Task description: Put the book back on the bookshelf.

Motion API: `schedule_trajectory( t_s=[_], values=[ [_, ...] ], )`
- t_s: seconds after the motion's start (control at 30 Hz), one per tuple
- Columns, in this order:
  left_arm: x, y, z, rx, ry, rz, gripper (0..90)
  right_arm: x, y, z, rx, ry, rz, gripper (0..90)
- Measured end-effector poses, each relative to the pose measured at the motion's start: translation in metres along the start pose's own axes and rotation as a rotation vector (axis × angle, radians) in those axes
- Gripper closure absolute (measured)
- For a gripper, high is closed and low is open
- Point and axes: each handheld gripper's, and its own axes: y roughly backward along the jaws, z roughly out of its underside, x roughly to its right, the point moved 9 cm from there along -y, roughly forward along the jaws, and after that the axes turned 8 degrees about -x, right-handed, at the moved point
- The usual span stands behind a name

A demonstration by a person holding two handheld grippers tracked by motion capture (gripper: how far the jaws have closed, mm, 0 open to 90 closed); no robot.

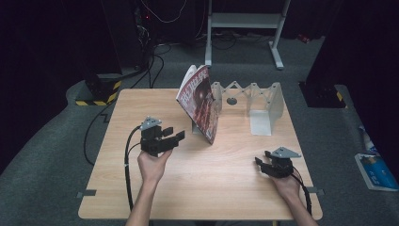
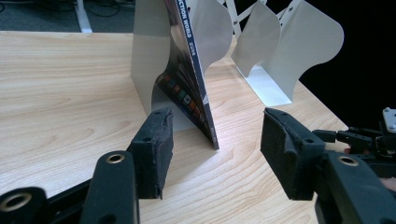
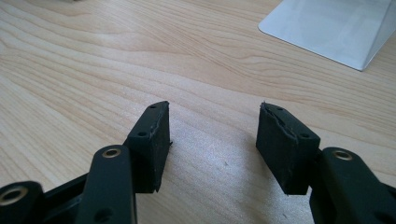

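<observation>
the glossy red-covered magazine (image 1: 201, 103) leans tilted against the white metal expandable bookend rack (image 1: 256, 101) near the desk's far edge. the left gripper (image 1: 175, 135) hovers spread wide before it; the right gripper (image 1: 259, 163) rests spread near the right edge. a clumsy nudge could probably topple the magazine flat.

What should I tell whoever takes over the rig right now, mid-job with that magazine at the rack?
Left tongs: open, holding nothing, aimed at the lower edge of the red-covered glossy magazine.
Right tongs: open, holding nothing, low over the light wooden table near its right edge.
Magazine: leaning tilted against one divider of the white metal expanding book rack, bottom edge on the table.
Done: nothing gripped yet.
Left: probably close the left tongs on the magazine and stand it properly in the rack.
</observation>
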Motion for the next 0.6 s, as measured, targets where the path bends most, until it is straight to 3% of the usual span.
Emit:
schedule_trajectory(
  t_s=[0.6],
  values=[
    [-0.005,-0.014,0.013,-0.031,0.009,-0.012,43.7,0.0,0.0,0.0,0.001,0.0,0.0,44.1]
  ],
)
